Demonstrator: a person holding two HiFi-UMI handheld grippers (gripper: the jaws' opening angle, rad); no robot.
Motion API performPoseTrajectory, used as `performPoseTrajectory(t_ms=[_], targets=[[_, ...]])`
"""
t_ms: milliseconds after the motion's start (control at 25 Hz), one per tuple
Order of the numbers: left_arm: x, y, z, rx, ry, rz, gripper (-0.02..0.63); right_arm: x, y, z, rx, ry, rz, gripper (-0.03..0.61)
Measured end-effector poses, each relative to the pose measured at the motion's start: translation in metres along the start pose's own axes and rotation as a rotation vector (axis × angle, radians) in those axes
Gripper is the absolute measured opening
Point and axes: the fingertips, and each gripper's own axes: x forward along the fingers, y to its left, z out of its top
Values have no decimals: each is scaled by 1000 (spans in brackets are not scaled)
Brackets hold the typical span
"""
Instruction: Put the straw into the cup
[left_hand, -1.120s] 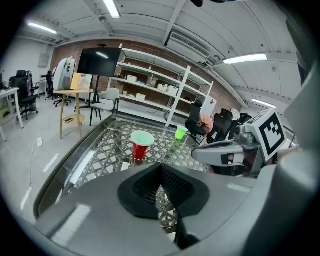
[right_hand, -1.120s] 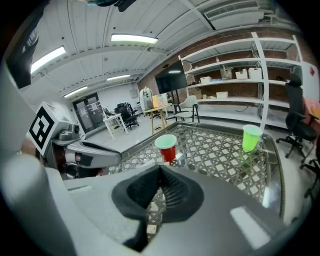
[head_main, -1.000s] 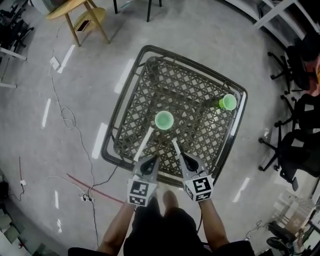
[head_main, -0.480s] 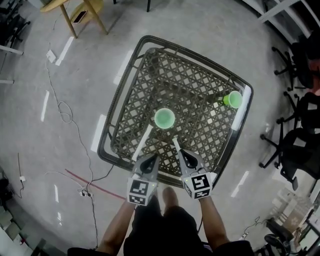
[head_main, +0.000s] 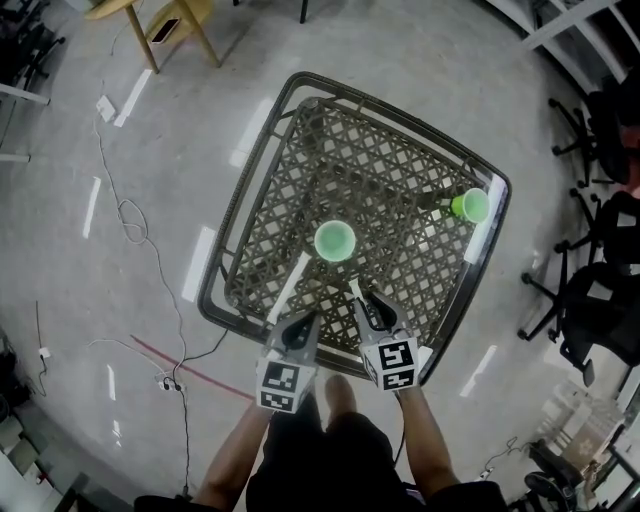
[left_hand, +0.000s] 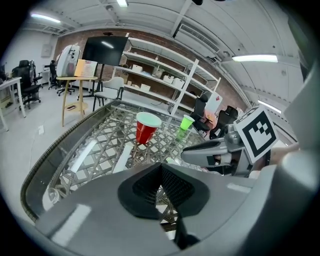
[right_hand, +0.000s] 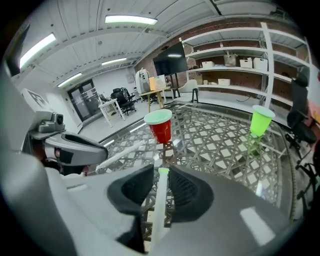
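Straw (head_main: 288, 288) end hidden inside left gripper (head_main: 296, 318)

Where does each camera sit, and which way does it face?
Head view: on the head, steeply down at the table; forearms, left gripper and right gripper show.
Left gripper view: on the left gripper, along its jaws, shut on the left straw, toward the red cup; right gripper at right.
Right gripper view: on the right gripper, along its jaws, just opened with the right straw between them, toward the red cup; left gripper at left.
Shared: all see the red cup and green cup.
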Motion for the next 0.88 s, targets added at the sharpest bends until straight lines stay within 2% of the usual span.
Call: performPoseTrajectory(t_ms=[120, 240, 480, 880], targets=[[0, 1, 1, -1, 2, -1, 6, 6, 2, -2, -7, 18, -1, 132], [1, 2, 0, -4, 4, -5, 6, 14, 2, -6, -8, 42, -3, 156], [3, 5, -4, -9, 15, -6, 6, 27, 3, -15, -52, 113, -17, 158], [0, 17, -6, -27, 21, 9, 6, 33, 4, -23, -64, 158, -33, 138]])
